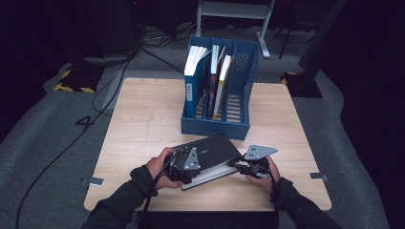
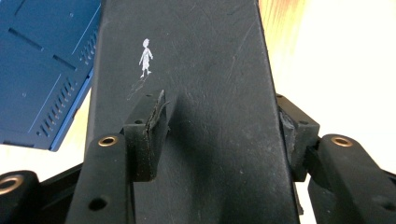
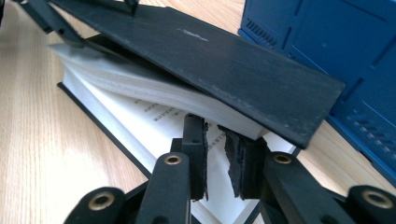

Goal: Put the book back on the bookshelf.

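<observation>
Black book (image 1: 208, 153) lies partly open on the table (image 1: 143, 124), left gripper (image 1: 184, 167) pinching its cover, right gripper (image 1: 248, 164) nearly closed on nothing at its pages.

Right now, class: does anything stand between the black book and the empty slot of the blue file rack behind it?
Nothing visible does. The black book lies just in front of the blue file rack, held by the left gripper. The right-hand slot looks empty; books fill the others.
</observation>
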Available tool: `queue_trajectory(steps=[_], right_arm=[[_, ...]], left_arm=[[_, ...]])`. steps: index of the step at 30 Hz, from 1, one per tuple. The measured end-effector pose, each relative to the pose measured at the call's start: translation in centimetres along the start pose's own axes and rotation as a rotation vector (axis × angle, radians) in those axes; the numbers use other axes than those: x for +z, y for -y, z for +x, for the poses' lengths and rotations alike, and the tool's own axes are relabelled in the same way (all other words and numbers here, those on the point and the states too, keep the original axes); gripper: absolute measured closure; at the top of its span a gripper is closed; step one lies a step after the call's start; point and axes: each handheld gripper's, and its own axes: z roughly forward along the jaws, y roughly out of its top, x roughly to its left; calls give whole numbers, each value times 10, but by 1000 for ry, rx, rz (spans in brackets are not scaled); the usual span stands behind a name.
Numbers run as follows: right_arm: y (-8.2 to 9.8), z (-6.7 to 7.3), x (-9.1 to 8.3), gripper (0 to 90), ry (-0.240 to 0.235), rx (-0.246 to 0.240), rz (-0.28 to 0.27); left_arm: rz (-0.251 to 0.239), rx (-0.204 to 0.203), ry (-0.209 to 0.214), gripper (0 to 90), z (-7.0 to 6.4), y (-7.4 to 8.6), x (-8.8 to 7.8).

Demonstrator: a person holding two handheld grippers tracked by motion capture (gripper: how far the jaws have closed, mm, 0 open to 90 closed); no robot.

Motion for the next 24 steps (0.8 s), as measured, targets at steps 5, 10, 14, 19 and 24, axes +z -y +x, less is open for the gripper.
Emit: queue_trajectory(steps=[5, 10, 14, 19, 24], right_arm=[[-4, 3, 5, 783, 18, 5, -24], [-8, 4, 4, 778, 33, 13, -41], [-9, 5, 4, 781, 36, 16, -46], [-10, 7, 3, 784, 41, 23, -39], [-11, 7, 2, 788, 44, 18, -45]], left_arm=[[-13, -57, -2, 426, 7, 2, -1], [-32, -111, -39, 341, -6, -19, 2], [0, -101, -124, 293, -23, -36, 11], [107, -103, -258, 306, -38, -54, 24], [87, -150, -224, 444, -26, -45, 19]])
